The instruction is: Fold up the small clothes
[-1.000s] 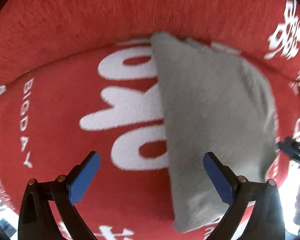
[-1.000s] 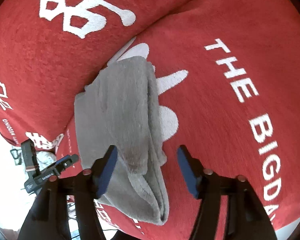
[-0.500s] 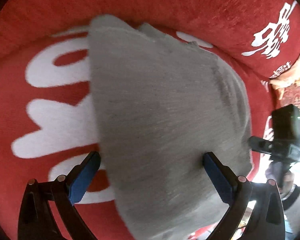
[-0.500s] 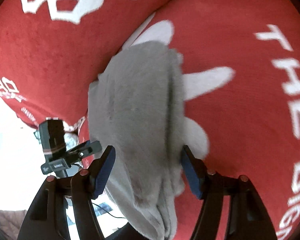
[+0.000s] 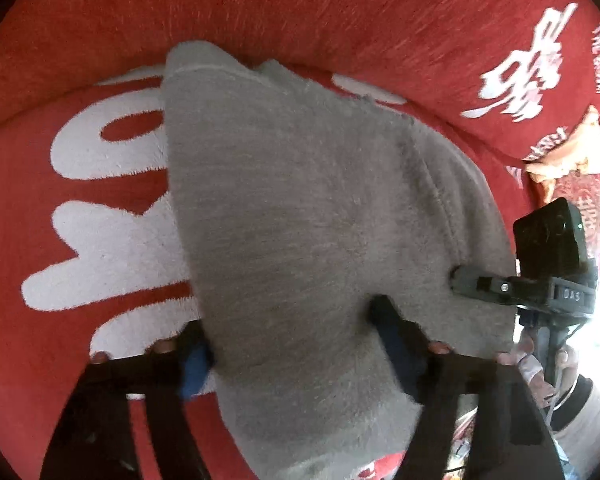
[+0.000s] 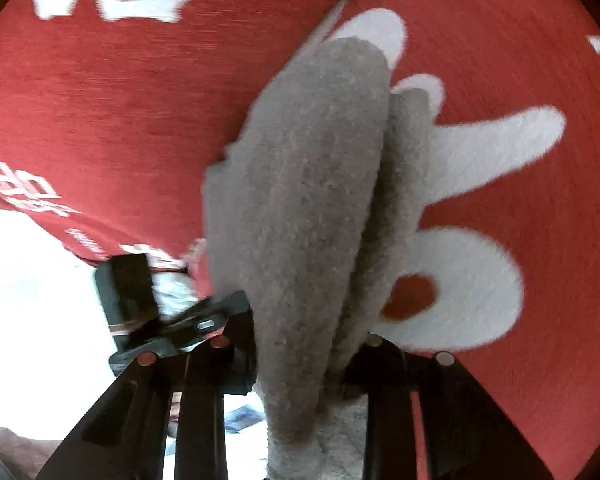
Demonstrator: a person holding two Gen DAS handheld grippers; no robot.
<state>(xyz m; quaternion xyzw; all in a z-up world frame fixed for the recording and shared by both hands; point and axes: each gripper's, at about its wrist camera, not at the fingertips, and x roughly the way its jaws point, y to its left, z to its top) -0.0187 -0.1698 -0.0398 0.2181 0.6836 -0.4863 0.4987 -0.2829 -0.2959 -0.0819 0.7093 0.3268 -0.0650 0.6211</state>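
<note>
**Spotter:** Which step are you on?

**Operator:** The pick-up, I judge. Both claws have just been closing on the grey fleece garment [image 5: 320, 220], which lies on the red cushion [image 5: 100, 240] with the white lettering. From the left wrist view, my left claw [image 5: 300, 344] has its jaws pressed into the near hem at about 6 o'clock, the cloth bunched between the blue pads [image 5: 194, 368]. So it is clamped on the garment.

**Spotter:** And the right one?

**Operator:** In the right wrist view the right claw [image 6: 300, 360] is pinched around the thick folded edge, which runs from 6 o'clock up towards 12. It is gripping several layers at once (I cannot count them). The same claw shows in the left view [image 5: 500, 288] at 3 o'clock, touching the garment's right edge.

**Spotter:** Where does the rest of the cloth sit?

**Operator:** It spreads away from me towards the sofa back [image 5: 300, 12], its far corner at roughly 11 o'clock, touching the seam where seat meets back.

**Spotter:** What does the next move call for?

**Operator:** I think I must lift both held edges together and carry them over towards that far side, keeping the two claws level so the fold lands square. The fleece looks bulky, so a layer could slip out.
</note>
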